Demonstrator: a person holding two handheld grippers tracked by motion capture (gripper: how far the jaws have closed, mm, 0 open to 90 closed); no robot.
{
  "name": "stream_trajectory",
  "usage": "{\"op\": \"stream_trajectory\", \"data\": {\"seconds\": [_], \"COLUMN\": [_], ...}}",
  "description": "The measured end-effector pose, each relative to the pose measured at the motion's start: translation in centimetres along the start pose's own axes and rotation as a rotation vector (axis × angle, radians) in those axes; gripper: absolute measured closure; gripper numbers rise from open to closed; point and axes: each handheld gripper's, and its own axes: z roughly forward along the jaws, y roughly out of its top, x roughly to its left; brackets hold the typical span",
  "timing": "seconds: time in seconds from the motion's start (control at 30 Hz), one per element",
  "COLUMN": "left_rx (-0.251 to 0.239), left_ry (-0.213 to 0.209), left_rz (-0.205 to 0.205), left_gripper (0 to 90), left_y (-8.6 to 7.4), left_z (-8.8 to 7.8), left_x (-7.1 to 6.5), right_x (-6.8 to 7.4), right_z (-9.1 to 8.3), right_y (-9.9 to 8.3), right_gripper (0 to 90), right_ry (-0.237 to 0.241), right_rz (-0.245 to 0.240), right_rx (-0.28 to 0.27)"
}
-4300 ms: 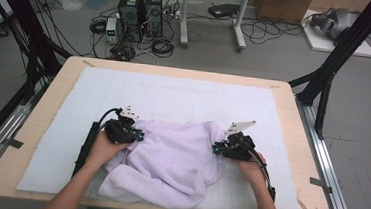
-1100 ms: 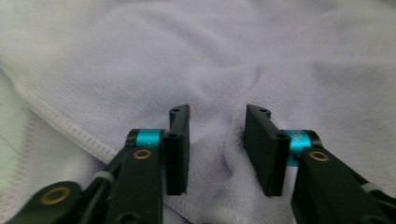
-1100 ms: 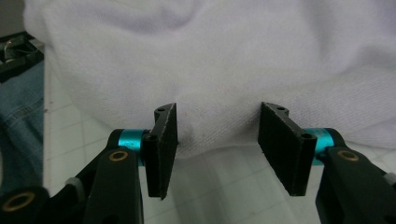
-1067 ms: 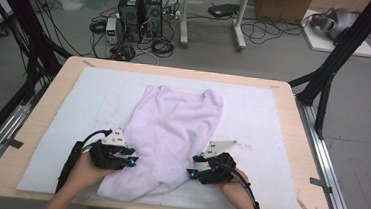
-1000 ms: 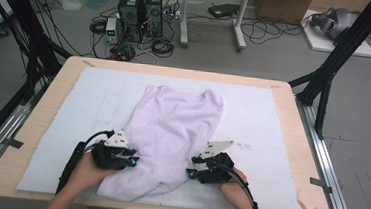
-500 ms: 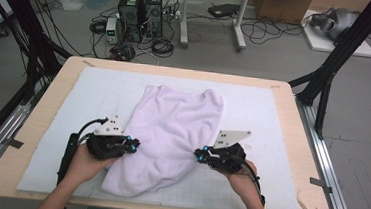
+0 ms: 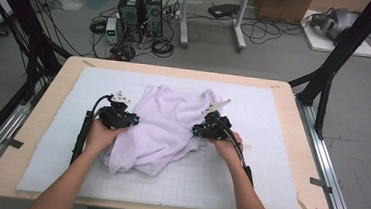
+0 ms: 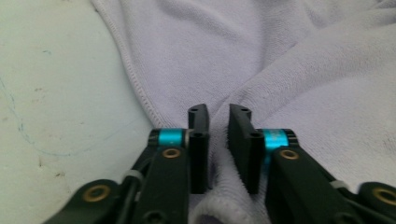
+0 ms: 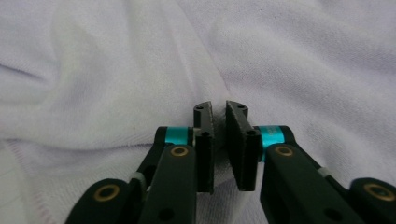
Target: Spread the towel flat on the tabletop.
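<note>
On the worktop (image 7: 283,117), a pale lilac towel (image 7: 164,123) lies rumpled across the white mat, and each of the 2 tools is clamped on a pinch of it: the left hand-held gripper (image 8: 218,116) near the stitched hem, the right hand-held gripper (image 9: 218,112) on a raised fold. Both sets of jaws have just eased slightly, with cloth between them. It looks soft, light and limp, likely to sag and slip from a shallow pinch, so I'd grip deep at hems or corners.

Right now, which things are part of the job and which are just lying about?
In use: towel, pinched by left gripper and right gripper; white mat under it.
Lying about: computer towers, floor cables, cardboard box.
</note>
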Motion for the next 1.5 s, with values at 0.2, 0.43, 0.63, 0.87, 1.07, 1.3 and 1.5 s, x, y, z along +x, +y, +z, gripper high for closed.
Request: {"op": "stream_trajectory", "data": {"seconds": [0.2, 0.43, 0.63, 0.87, 1.07, 1.3, 1.5], "left_rx": [-0.083, -0.133, -0.114, 0.005, -0.029, -0.11, -0.195], "left_ry": [-0.003, -0.049, -0.13, -0.145, -0.158, -0.181, -0.19], "left_rz": [-0.02, 0.074, 0.104, 0.183, 0.212, 0.164, 0.111], "left_gripper": [58.0, 51.5, 36.7, 40.2, 80.2, 85.4, 85.6], "left_y": [0.2, -1.0, -3.5, -6.2, -6.2, -5.3, -3.1], "left_z": [-3.1, -7.4, -8.3, -6.2, -5.6, -7.4, -9.3], "left_x": [-0.1, -3.0, -6.2, -7.0, -6.9, -6.7, -6.4], "right_x": [1.2, 4.8, 8.2, 9.3, 8.6, 8.6, 7.6], "right_z": [-2.8, -6.2, -4.9, -1.7, 0.3, -1.7, -5.4], "right_y": [0.3, -1.3, -3.2, -3.3, -3.6, -3.5, -4.4], "right_gripper": [65.8, 65.7, 64.0, 61.3, 75.2, 87.4, 87.5], "right_ry": [-0.031, -0.015, 0.048, 0.05, 0.05, 0.063, 0.035], "right_rz": [-0.032, -0.098, -0.131, -0.152, -0.123, -0.177, -0.177], "right_rx": [-0.079, -0.171, -0.153, -0.077, -0.025, -0.071, -0.078]}}
